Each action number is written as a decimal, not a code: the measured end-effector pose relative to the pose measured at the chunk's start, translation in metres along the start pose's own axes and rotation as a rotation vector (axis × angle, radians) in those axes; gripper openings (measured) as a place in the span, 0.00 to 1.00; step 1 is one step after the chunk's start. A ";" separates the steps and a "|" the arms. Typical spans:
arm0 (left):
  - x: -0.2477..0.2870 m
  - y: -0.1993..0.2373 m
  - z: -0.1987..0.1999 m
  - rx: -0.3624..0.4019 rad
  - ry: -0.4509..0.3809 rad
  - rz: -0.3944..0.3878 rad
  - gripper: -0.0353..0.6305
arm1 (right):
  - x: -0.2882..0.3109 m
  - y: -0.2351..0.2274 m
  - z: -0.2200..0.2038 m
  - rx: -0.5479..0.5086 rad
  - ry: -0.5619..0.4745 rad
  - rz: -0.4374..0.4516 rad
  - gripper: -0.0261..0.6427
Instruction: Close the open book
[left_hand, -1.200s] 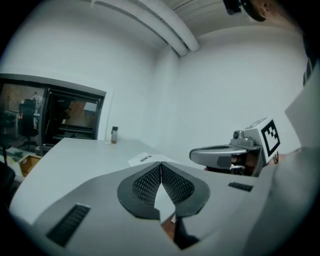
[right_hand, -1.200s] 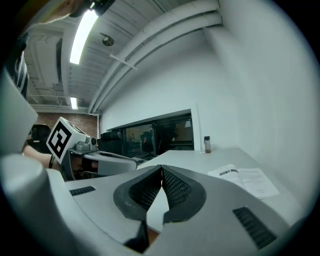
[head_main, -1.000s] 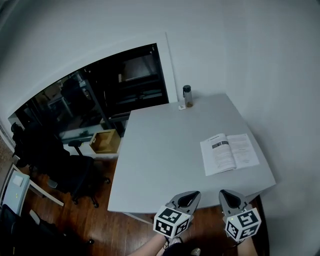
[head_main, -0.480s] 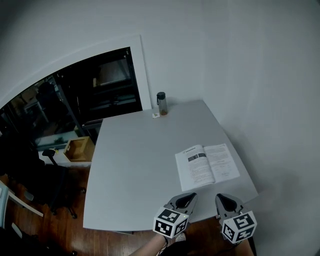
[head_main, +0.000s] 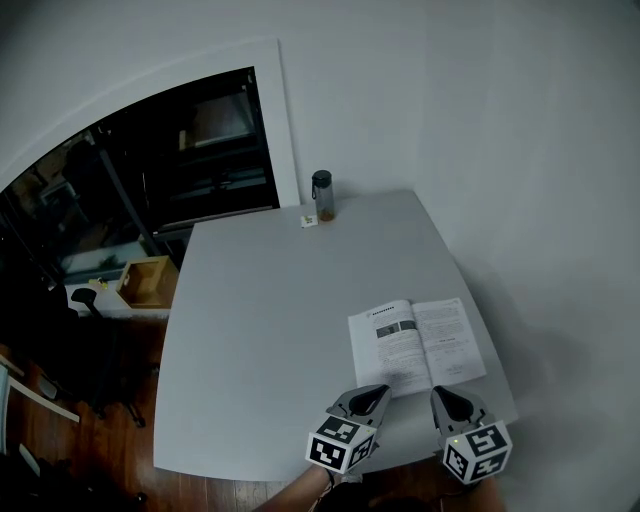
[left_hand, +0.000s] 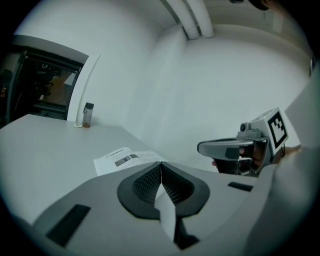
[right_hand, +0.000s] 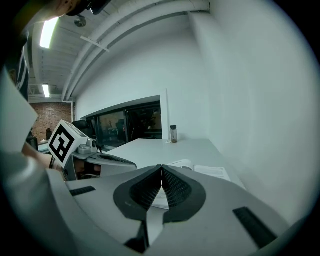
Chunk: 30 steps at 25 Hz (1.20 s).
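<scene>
An open book lies flat with white printed pages on the grey table, near its front right corner. The book also shows beyond the left jaws, and the book lies just past the right jaws. My left gripper hovers at the table's front edge, just short of the book's left page, shut with nothing held. My right gripper sits beside it, below the right page, also shut and empty. In the gripper views the left gripper and right gripper show their pads meeting.
A dark-capped bottle and a small white block stand at the table's far edge by the wall. A dark window fills the back left. A wooden box and an office chair stand on the wood floor left of the table.
Both grippers have come forward toward the table; the book now lies closer to them and nearer the middle of the head view. Jaws stayed shut.
</scene>
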<state>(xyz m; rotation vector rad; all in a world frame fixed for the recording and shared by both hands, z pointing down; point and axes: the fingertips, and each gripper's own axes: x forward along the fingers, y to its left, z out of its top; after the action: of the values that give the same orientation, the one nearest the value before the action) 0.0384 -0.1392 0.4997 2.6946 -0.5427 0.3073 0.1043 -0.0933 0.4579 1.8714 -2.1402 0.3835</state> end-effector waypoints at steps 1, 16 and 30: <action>0.003 0.004 -0.001 -0.003 0.005 0.008 0.06 | 0.004 -0.002 -0.002 0.000 0.008 0.007 0.05; 0.039 0.049 0.010 0.050 0.086 0.288 0.06 | 0.053 -0.034 -0.020 -0.076 0.070 0.307 0.05; 0.036 0.067 0.013 0.021 0.108 0.461 0.06 | 0.084 -0.030 -0.003 -0.118 0.032 0.498 0.05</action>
<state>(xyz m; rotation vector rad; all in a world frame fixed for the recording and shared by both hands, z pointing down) 0.0451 -0.2135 0.5192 2.5251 -1.1301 0.5784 0.1230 -0.1733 0.4931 1.2460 -2.5293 0.3703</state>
